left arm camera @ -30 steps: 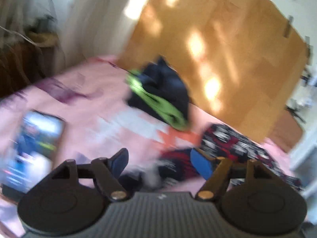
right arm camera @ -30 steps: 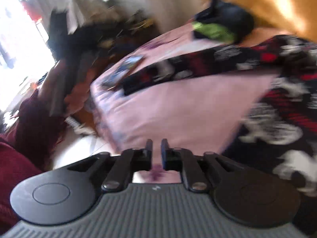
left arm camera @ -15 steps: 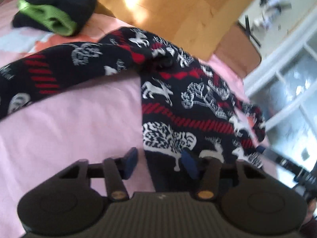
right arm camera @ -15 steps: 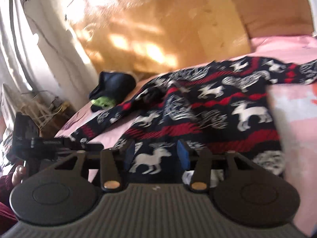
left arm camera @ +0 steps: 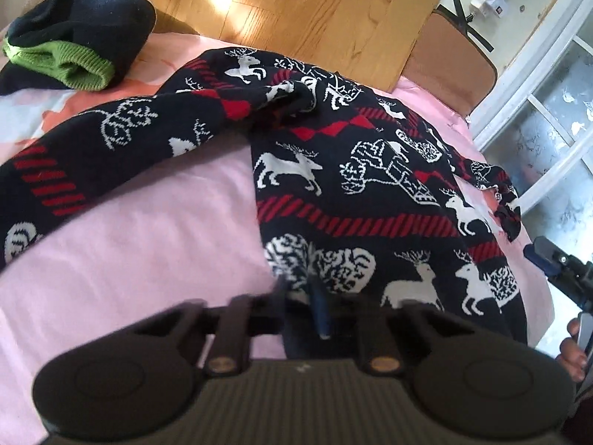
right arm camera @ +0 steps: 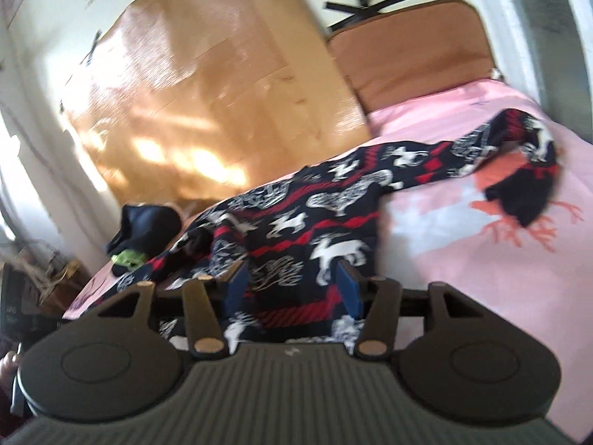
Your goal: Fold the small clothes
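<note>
Left wrist view: left gripper (left arm camera: pixel 302 293) at lower centre, jaws pinched together on the near hem of the sweater (left arm camera: pixel 355 185). Sweater, dark with red stripes and white deer, spread over centre and right of the frame on the pink sheet (left arm camera: pixel 155 244). One sleeve stretching to the left edge, the other trailing to the right edge. Collar bunched at upper centre. Folded dark garment (left arm camera: pixel 74 29) with a green cuff at upper left, apart from the sweater. Wooden board (left arm camera: pixel 296 11) across the top, brown headboard (left arm camera: pixel 452 66) at upper right. Right gripper (left arm camera: pixel 541 256) poking in at the right edge, beside the sweater's right hem, with fingers of a hand (left arm camera: pixel 572 352) below it.

Right wrist view: blurred. Right gripper (right arm camera: pixel 292 285) at lower centre, blue pads standing moderately apart and opening; sweater (right arm camera: pixel 315 222) hem seen between them, pads not pressing on it. Sweater running from centre to upper right, one sleeve (right arm camera: pixel 519 170) curling over the sheet (right arm camera: pixel 481 289) at right. Dark garment (right arm camera: pixel 148 230) at centre left, near the other sleeve. Board (right arm camera: pixel 207 85) at upper left, headboard (right arm camera: pixel 415 55) at upper right.
</note>
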Motion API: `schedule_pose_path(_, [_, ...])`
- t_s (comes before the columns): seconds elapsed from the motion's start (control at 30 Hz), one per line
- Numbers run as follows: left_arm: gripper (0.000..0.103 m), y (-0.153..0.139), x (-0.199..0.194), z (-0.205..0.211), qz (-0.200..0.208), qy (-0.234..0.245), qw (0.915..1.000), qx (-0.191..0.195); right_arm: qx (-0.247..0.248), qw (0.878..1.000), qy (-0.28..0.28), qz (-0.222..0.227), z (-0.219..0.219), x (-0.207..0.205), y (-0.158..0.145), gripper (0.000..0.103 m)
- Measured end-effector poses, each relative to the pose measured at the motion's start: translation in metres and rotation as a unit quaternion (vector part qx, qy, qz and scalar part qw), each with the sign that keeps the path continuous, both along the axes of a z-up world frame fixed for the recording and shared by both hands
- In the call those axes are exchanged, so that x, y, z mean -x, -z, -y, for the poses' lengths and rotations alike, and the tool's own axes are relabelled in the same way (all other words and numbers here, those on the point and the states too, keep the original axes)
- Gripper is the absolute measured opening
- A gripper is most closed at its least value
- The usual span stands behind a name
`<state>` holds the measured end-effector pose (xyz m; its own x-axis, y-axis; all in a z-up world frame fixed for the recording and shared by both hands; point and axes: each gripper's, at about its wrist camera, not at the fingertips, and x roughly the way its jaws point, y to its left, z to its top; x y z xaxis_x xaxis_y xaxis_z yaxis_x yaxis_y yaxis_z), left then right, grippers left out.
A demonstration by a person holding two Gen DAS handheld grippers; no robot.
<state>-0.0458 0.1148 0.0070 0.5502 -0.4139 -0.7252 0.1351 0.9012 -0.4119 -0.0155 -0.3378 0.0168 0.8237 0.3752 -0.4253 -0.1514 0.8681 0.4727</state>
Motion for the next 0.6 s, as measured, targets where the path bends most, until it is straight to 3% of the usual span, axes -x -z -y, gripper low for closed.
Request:
schedule_pose_path(0.1, [0.007,-0.002,0.002,-0.009,-0.006,-0.002,0.9997,0.024,0.002,1.0,0.017,-0.009,0.006,-0.002,0.01,0.057])
schedule_pose_path(0.17, [0.006,-0.009,0.011,-0.019,-0.005,-0.013,0.999,0.044,0.035,0.999,0.032,-0.022,0.005,-0.003,0.015,0.057])
schedule_pose_path(0.27, [0.006,-0.038,0.04,-0.038,0.018,-0.017,0.9968,0.076,0.05,0.998,0.027,-0.032,0.009,0.005,0.016,0.057])
schedule_pose_path(0.37, [0.006,-0.057,0.066,-0.052,0.041,-0.033,0.9972,0.053,0.055,0.998,0.02,-0.029,0.013,0.015,0.014,0.057])
schedule_pose_path(0.53, [0.005,-0.016,0.066,-0.057,-0.03,-0.067,0.9971,0.022,0.056,0.997,0.011,-0.041,0.012,0.018,0.015,0.057])
schedule_pose_path(0.6, [0.005,-0.001,0.062,-0.059,-0.051,-0.072,0.9955,0.034,0.059,0.997,0.003,-0.048,0.011,0.021,0.015,0.057])
